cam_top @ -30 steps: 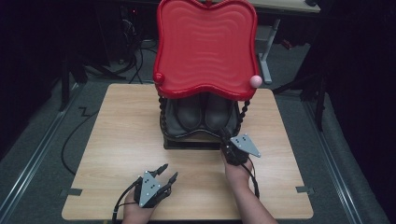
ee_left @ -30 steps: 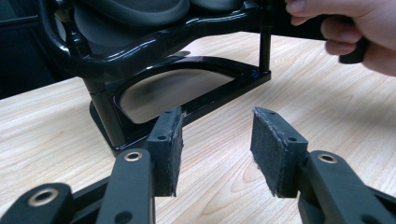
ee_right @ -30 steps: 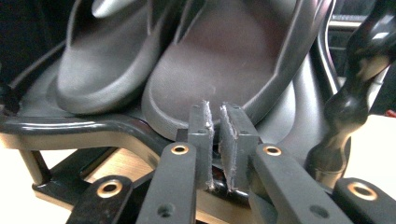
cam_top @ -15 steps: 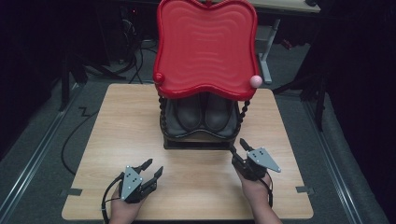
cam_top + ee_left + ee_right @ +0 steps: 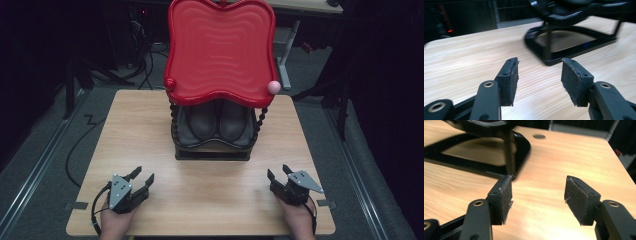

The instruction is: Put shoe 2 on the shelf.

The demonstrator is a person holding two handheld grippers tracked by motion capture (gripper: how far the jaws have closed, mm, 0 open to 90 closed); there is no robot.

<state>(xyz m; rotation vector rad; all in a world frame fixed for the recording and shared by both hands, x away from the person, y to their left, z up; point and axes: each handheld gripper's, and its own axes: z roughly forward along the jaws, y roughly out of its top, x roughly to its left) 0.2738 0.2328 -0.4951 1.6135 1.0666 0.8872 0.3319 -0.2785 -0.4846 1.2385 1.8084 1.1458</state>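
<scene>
The left gripper [image 5: 141, 179] is resting near the table's [image 5: 150, 120] front left corner, at about seven o'clock from the black rack [image 5: 212, 150]. Its jaws have just been opening and are standing apart with nothing between the pads [image 5: 512, 80], only bare wood grain. In the left gripper view the rack's base [image 5: 574, 50] is lying ahead at about one o'clock, well apart from the fingertips.

The rack is standing at the table's middle, slightly toward the far edge. It is a dark frame with beaded posts, carrying a pair of dark boots [image 5: 217, 120] on its lower shelf and a red wavy-edged tray [image 5: 220, 50] on top. The tray is overhanging the shelf, and a pink ball [image 5: 273, 87] is sitting at its right front corner.

The right gripper [image 5: 279, 174] is lying near the front right corner, at about five o'clock from the rack. Its jaws have just been opening too, and are gaping with nothing between them. In the right gripper view the rack's base corner [image 5: 520, 147] is sitting at eleven o'clock, beyond the left pad [image 5: 505, 200].

Open tabletop is stretching between the two grippers along the front edge, and strips of wood are running on either side of the rack to the table's side edges.
</scene>
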